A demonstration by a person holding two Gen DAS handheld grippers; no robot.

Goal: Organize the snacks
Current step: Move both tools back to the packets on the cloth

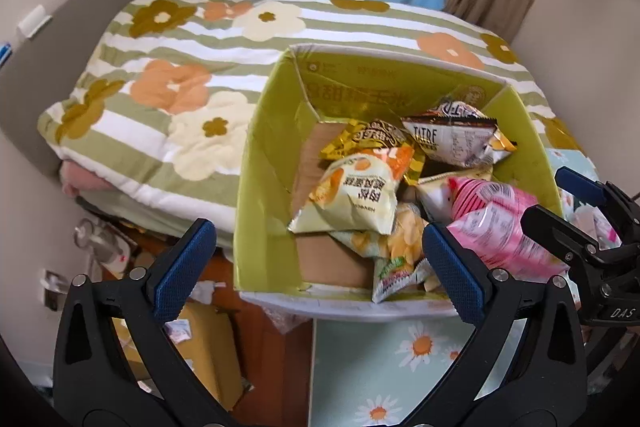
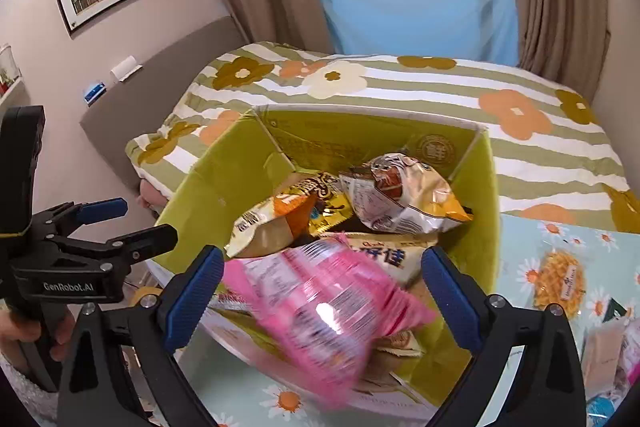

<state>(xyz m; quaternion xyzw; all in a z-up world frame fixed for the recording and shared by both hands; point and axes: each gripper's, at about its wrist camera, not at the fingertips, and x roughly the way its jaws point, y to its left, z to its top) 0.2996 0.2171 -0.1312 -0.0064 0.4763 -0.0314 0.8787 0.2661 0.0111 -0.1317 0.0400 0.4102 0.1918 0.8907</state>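
A green cardboard box [image 1: 260, 163] [image 2: 208, 183] holds several snack bags, among them a white and gold one [image 1: 452, 141] [image 2: 400, 195] and a pale yellow one [image 1: 352, 195]. A pink snack bag [image 2: 320, 307] [image 1: 496, 227] is blurred in the air between my right gripper's [image 2: 322, 299] open fingers, over the box's near edge; no finger presses it. My left gripper [image 1: 320, 263] is open and empty at the box's near left corner. The right gripper also shows at the right of the left wrist view [image 1: 568, 203], and the left gripper at the left of the right wrist view [image 2: 132, 223].
The box stands on a table with a daisy-print cloth [image 1: 400, 355] [image 2: 560, 267]. More snack packs lie at the right on it [image 2: 608, 351]. A flowered striped quilt [image 1: 168, 83] lies on the bed behind. Boxes and clutter sit on the floor at the left [image 1: 200, 343].
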